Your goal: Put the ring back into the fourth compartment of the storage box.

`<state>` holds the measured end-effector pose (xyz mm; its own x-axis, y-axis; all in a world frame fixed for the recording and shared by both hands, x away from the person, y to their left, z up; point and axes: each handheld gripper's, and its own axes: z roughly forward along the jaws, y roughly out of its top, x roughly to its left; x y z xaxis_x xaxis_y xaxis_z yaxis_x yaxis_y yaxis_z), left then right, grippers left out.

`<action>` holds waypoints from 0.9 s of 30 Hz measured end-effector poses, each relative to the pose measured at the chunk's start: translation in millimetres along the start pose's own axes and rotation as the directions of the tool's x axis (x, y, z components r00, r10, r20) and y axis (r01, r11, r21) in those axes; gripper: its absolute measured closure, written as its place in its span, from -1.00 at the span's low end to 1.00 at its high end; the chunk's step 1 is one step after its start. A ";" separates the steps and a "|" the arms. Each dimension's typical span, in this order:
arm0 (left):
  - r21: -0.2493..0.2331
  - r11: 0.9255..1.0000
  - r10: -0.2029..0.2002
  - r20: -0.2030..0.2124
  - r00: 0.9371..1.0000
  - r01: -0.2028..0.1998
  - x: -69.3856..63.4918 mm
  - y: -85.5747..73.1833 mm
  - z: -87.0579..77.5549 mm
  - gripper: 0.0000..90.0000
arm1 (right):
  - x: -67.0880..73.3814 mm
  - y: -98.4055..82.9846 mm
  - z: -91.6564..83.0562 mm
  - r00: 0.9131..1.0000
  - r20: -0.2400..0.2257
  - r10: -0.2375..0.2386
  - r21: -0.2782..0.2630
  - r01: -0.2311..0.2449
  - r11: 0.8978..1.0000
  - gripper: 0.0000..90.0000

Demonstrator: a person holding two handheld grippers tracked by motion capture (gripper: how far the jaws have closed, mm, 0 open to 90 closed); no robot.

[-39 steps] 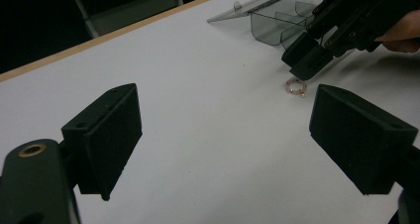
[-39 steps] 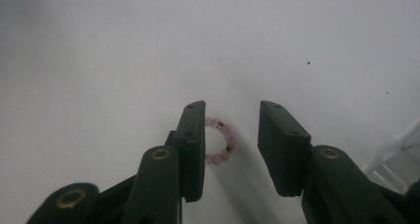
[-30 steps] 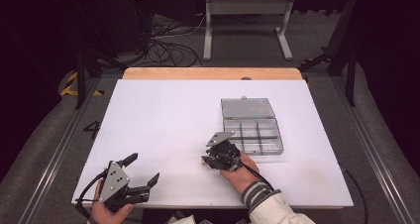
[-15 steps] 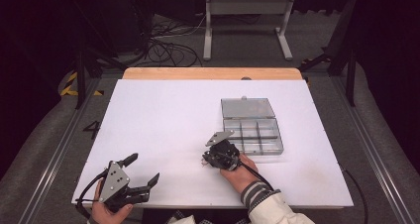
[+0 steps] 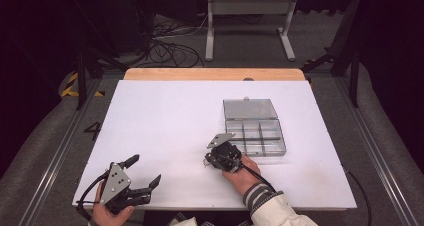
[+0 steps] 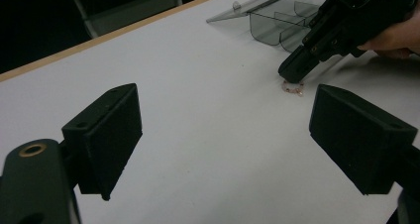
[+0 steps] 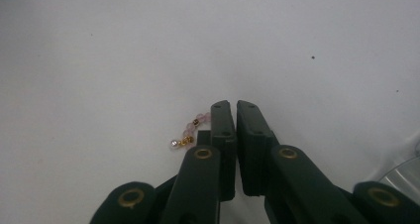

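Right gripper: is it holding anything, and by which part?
The right gripper is shut on the pink bead string, pinching one end; the rest trails out left.

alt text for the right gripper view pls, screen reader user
The right gripper is shut, its two black jaws pressed together over a white table. A short strand of pink and gold beads lies against the left jaw; whether it is pinched is unclear.

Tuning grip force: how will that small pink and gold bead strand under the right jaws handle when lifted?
The small pink and gold bead strand lies in a loose curve, so it is probably floppy and will dangle. Its tiny size suggests it is light. The round beads may slip from the shut right gripper, whose jaws are flat.
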<state>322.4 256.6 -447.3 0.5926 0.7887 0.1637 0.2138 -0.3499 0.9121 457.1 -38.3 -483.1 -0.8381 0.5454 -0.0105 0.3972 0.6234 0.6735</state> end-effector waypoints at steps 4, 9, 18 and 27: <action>0.000 1.000 -0.002 0.001 1.000 0.002 0.0 -0.1 -0.1 -0.69 | 1.5 0.5 -1.7 1.000 -0.001 -0.015 -0.005 0.015 1.000 0.94; 0.001 1.000 -0.002 0.001 1.000 0.002 0.0 0.0 0.0 -0.69 | 2.8 2.1 -6.3 1.000 0.004 -0.022 -0.024 0.022 0.999 0.96; 0.001 1.000 -0.003 0.000 1.000 0.003 -0.1 -0.1 0.3 -0.69 | 4.4 5.6 -21.6 0.999 0.004 -0.036 -0.055 0.036 0.998 0.96; 0.002 1.000 -0.005 -0.001 1.000 0.005 -0.2 0.0 0.2 -0.69 | 11.3 13.7 -39.1 0.998 0.006 -0.060 -0.085 0.060 0.995 0.96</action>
<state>322.4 256.3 -447.3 0.5905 0.7910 0.1601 0.2179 -0.3472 0.9121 438.4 -45.5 -445.1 -0.8583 0.5101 -0.0551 0.3126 0.6050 0.7323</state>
